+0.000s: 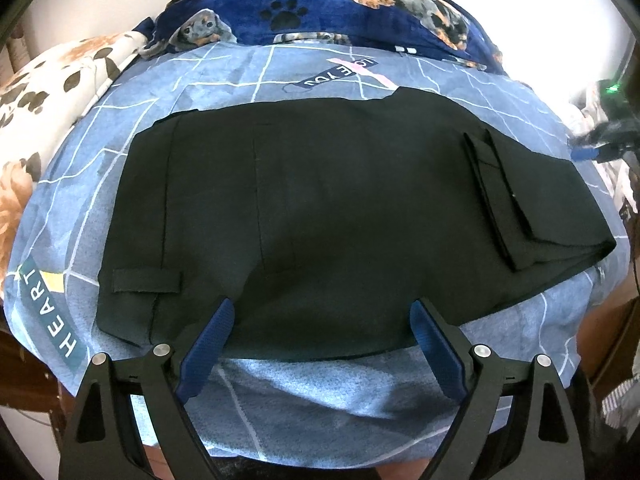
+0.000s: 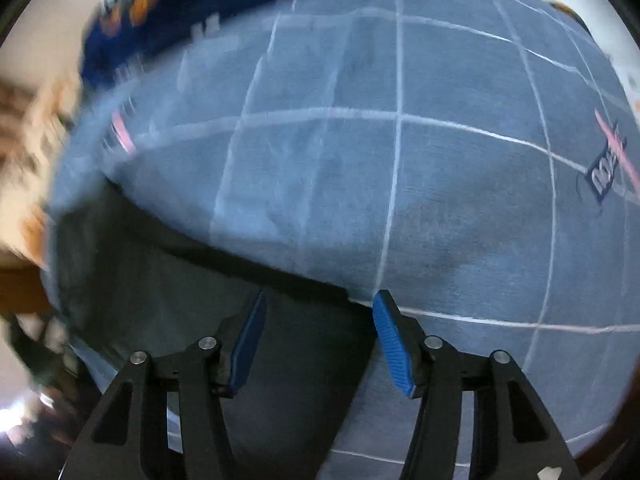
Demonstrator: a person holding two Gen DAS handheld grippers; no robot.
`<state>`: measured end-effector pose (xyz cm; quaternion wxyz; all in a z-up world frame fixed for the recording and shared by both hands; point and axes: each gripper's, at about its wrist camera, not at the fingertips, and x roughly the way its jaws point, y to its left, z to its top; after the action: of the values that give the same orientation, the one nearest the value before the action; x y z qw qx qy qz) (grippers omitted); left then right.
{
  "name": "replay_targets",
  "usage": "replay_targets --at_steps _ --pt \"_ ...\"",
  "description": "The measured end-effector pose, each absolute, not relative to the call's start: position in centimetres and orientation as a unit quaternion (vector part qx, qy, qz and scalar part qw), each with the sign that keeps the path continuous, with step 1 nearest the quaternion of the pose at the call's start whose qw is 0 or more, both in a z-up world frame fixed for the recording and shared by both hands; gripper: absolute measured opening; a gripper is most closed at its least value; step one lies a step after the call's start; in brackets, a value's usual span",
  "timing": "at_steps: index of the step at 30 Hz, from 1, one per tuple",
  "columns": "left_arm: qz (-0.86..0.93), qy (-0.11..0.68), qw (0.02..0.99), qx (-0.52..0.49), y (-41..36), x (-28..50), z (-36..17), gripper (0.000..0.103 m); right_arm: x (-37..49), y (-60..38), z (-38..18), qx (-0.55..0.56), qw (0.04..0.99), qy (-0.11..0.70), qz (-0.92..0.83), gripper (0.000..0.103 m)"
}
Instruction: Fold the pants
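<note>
1. Two grippers are in view over a bed covered with a blue sheet (image 1: 320, 392) printed with white grid lines.
2. The black pants (image 1: 320, 216) lie folded flat across the middle of the sheet, with a belt loop near the front left edge and a doubled flap of fabric toward the right end.
3. The left gripper (image 1: 320, 320) hangs over the near edge of the pants; its fingers (image 1: 210, 340) stand wide apart and nothing is clamped between them.
4. The right gripper (image 2: 320, 322) sits at the right end of the pants (image 2: 168, 288), over the fabric's edge; its fingers (image 2: 394, 344) stand partly apart, and no fabric is pinched between the pads.
5. A dark blue blanket (image 1: 320, 8) with dog and paw prints lies along the far side of the bed.
6. A cream floral pillow (image 1: 52, 80) lies at the far left.
7. The right wrist view is blurred toward its left side.
</note>
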<state>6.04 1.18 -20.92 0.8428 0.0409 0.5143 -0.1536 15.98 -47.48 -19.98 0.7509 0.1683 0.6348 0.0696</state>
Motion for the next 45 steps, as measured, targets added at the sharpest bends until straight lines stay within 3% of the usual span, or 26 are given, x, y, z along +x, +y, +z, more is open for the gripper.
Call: replay_targets --at_steps 5,9,14,19,25,28,35,39,40,42,43,44,45 --pt "-0.153 0.514 0.843 0.039 1.3 6.1 -20.9 0.090 10.8 -51.6 -18.1 0.371 0.789 0.473 0.130 0.060" --pt "-0.155 0.515 0.842 0.033 1.4 6.0 -20.7 0.090 6.4 -52.6 -19.2 0.427 0.798 0.409 0.118 0.060" --pt "-0.198 0.510 0.837 0.007 0.8 6.0 -19.7 0.090 3.7 -51.1 -21.5 0.463 0.797 0.374 0.106 0.060" --pt "-0.299 0.489 0.817 -0.068 -0.6 7.1 -17.3 0.090 2.5 -45.1 -23.3 0.459 0.768 0.410 0.179 0.061" --pt "-0.427 0.491 0.752 -0.107 -7.0 10.6 -16.5 0.090 -1.8 -45.2 -21.8 0.549 0.749 0.298 0.219 0.066" --pt "-0.461 0.521 0.709 -0.114 -10.4 12.6 -17.9 0.090 -3.8 -45.1 -22.0 0.567 0.741 0.291 0.210 0.074" --pt "-0.450 0.580 0.670 -0.111 -14.4 15.2 -21.0 0.090 -6.2 -47.1 -23.1 0.595 0.732 0.277 0.182 0.075" --pt "-0.459 0.610 0.628 -0.153 -15.1 15.9 -22.2 0.088 -6.4 -47.8 -23.6 0.620 0.719 0.254 0.182 0.081" --pt "-0.463 0.611 0.625 -0.147 -15.6 15.8 -22.1 0.082 -6.3 -47.8 -23.9 0.624 0.717 0.254 0.179 0.082" --pt "-0.458 0.607 0.639 -0.113 -16.4 15.4 -22.1 0.057 -6.1 -47.7 -24.3 0.629 0.712 0.256 0.177 0.082" --pt "-0.452 0.613 0.640 -0.104 -16.7 15.3 -22.3 0.030 -6.0 -47.6 -24.6 0.632 0.709 0.259 0.177 0.082" --pt "-0.441 0.623 0.637 -0.108 -16.8 15.4 -23.1 0.012 -6.1 -47.5 -24.7 0.633 0.707 0.261 0.176 0.082" --pt "-0.433 0.630 0.634 -0.118 -16.8 15.6 -23.6 0.010 -6.1 -47.4 -24.8 0.634 0.706 0.263 0.175 0.082"
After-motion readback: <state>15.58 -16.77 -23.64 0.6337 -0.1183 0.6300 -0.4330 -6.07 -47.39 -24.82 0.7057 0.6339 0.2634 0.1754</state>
